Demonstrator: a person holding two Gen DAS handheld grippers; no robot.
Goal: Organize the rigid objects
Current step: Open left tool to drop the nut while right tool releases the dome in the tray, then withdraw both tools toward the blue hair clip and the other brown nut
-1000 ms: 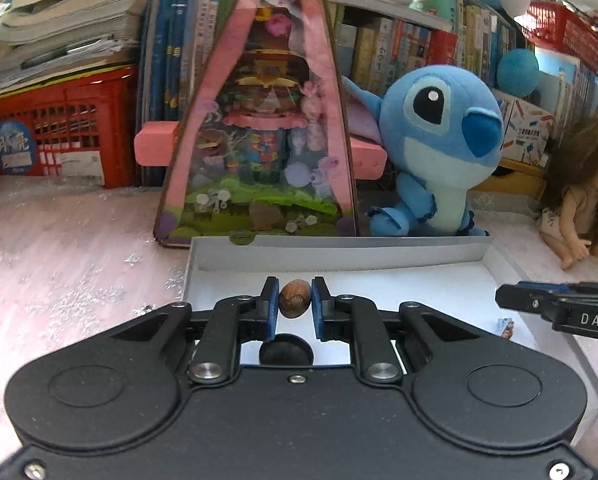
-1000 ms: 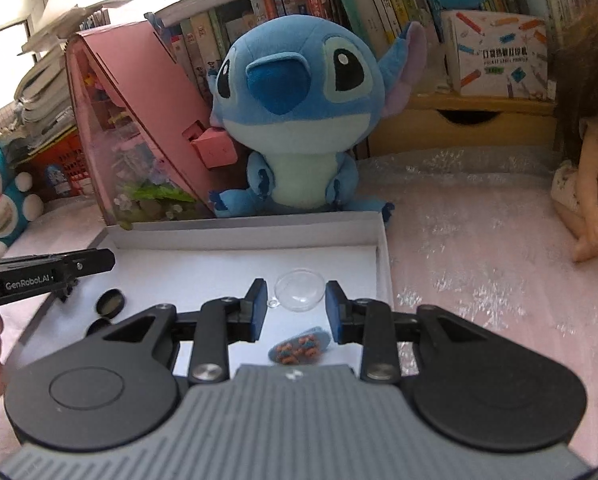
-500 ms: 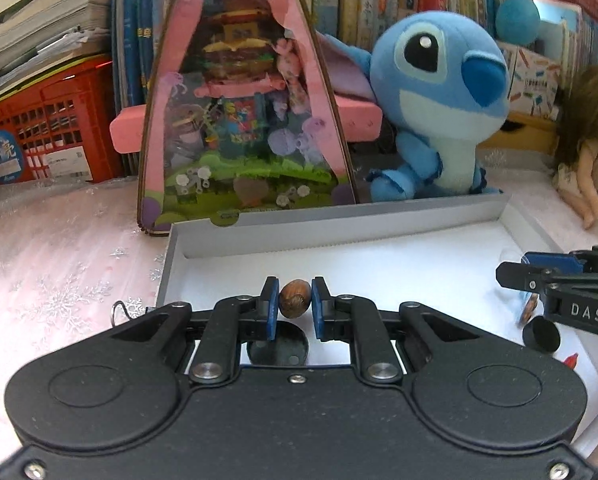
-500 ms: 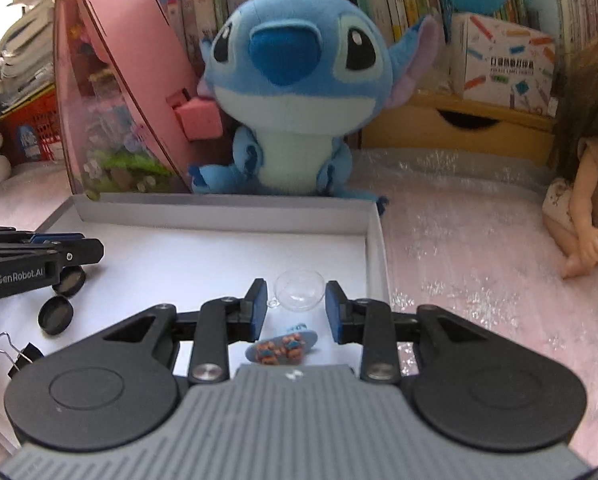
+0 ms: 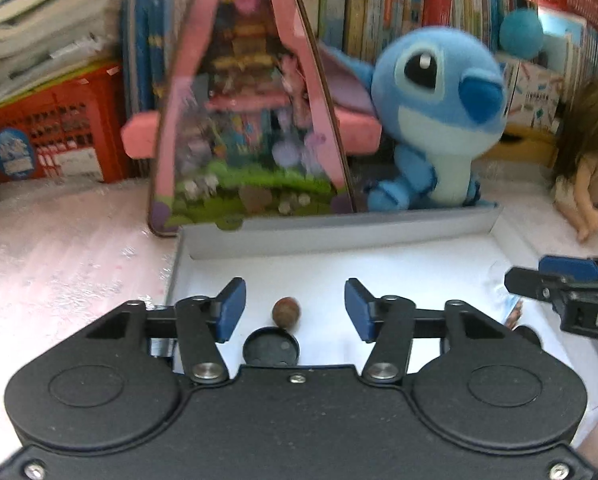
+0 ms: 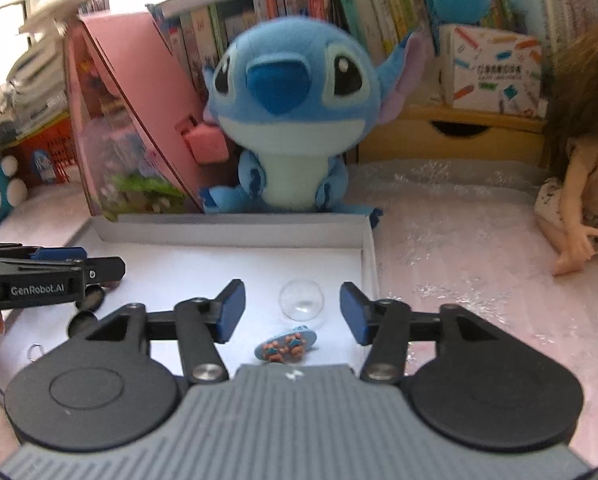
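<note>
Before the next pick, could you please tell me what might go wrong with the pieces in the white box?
1. The small round brown nut lies free beside the black round cap; it may roll.
2. The clear plastic dome sits near the shallow white box's wall; a nudge from the open right hand-held gripper could tip it out.

Left wrist view: mounted behind the left gripper (image 5: 295,304), looking forward and downward along its fingers, close over the near left part of the white tray (image 5: 339,236). Right wrist view: mounted likewise behind the right gripper (image 6: 291,308), facing the same general way, close over the tray's right portion. Shared ground: the tray floor and its far wall, the blue plush (image 5: 439,120) and the pink toy house (image 5: 251,128) behind it. Each view catches the opposite gripper at its edge.
</note>
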